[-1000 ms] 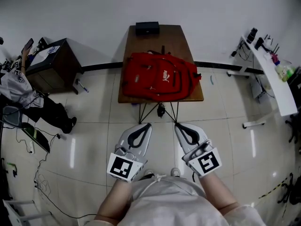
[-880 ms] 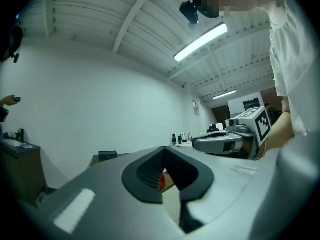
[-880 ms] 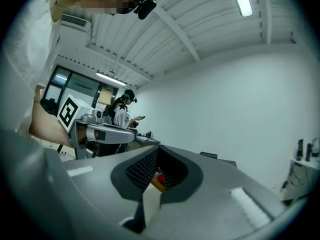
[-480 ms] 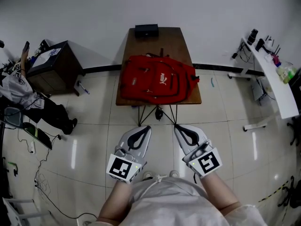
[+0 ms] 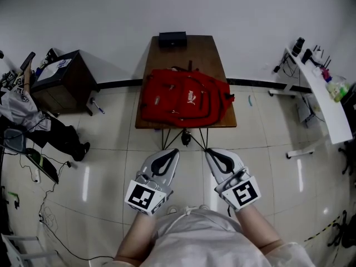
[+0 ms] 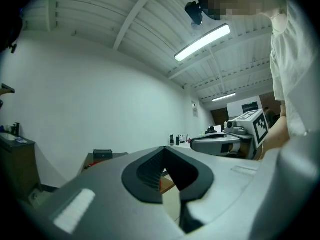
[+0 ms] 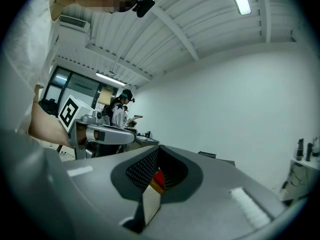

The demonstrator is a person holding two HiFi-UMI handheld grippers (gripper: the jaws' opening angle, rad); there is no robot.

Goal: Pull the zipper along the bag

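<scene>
A red backpack (image 5: 186, 97) lies flat on a small brown table (image 5: 186, 49) in the middle of the head view. Both grippers hover over the tiled floor, short of the table's near edge and apart from the bag. My left gripper (image 5: 173, 149) is shut with nothing in it. My right gripper (image 5: 208, 150) is also shut and empty. In the left gripper view the jaw tips of the left gripper (image 6: 163, 149) meet, and a sliver of the red backpack (image 6: 160, 183) shows through the gap behind them. The right gripper view shows the backpack (image 7: 159, 177) the same way. I cannot make out the zipper.
A black box (image 5: 172, 38) sits at the table's far end. A dark cabinet (image 5: 61, 77) and a seated person (image 5: 22, 110) with floor cables are at the left. A white desk (image 5: 325, 99) with bottles stands at the right. Black crossed table legs (image 5: 186, 138) lie just ahead of the grippers.
The table and backpack sit slightly lower in the head view, so both grippers have come a little nearer to the table's near edge. Both stay shut.
</scene>
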